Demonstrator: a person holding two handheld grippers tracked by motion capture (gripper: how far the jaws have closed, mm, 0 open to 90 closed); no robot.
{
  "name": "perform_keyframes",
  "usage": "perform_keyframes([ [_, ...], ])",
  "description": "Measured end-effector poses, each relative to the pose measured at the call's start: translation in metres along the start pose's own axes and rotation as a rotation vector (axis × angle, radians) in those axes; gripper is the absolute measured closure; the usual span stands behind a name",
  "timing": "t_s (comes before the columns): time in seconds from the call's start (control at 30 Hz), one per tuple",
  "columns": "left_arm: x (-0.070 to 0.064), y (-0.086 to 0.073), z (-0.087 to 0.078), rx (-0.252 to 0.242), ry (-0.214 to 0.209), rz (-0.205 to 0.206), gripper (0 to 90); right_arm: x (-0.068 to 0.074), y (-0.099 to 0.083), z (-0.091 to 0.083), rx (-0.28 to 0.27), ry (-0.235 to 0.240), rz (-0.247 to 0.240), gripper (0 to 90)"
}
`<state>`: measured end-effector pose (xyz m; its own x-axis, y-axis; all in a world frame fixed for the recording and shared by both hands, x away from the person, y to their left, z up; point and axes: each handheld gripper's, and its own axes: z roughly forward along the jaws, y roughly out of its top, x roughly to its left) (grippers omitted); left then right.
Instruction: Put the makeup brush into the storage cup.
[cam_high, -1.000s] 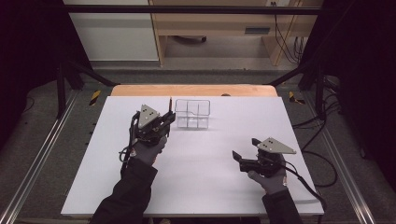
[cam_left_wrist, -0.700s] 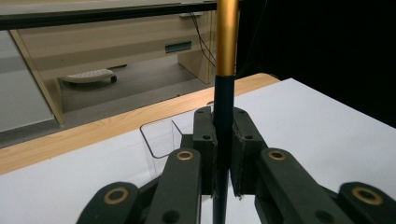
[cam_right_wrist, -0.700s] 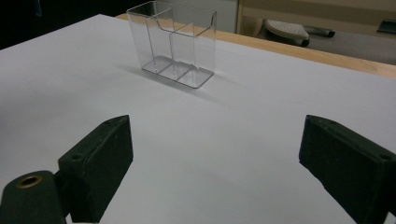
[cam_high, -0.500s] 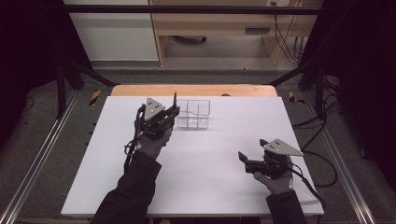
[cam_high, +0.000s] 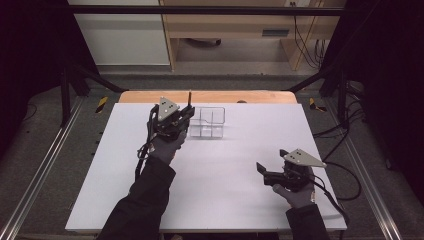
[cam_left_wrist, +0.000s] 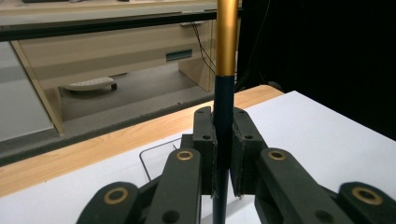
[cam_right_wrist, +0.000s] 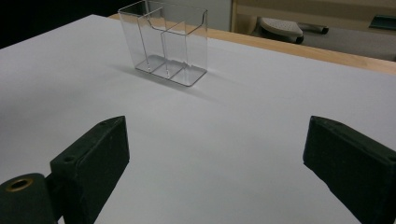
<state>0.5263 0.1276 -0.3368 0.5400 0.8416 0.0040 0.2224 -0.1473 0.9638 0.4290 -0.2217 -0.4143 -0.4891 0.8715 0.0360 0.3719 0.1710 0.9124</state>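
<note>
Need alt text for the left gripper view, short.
The left gripper is clamped on an upright pen with a dark lower barrel and gold upper part. Behind it are the white table, its wooden edge, and the rim of a clear organizer.

Worktop (cam_high: 225, 180): white, with a wood strip at the far edge | Floor (cam_high: 65, 170): grey, metal rails on both sides | Back: light wood desk (cam_high: 225, 22), white cabinet (cam_high: 120, 35) | Sides: dark, black cables (cam_high: 345, 130) on the right

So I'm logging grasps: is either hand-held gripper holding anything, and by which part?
The left hand-held gripper clamps an upright pen on its dark lower barrel, below the gold section. The right hand-held gripper is open, empty.
</note>
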Motion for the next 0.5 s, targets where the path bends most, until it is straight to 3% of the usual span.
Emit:
perform_keyframes([
  [0.5, 0.009, 0.014, 0.024, 0.006, 0.012, -0.008, 81.6, -0.002, 0.0, -0.001, -0.005, 0.003, 0.011, 7.6],
])
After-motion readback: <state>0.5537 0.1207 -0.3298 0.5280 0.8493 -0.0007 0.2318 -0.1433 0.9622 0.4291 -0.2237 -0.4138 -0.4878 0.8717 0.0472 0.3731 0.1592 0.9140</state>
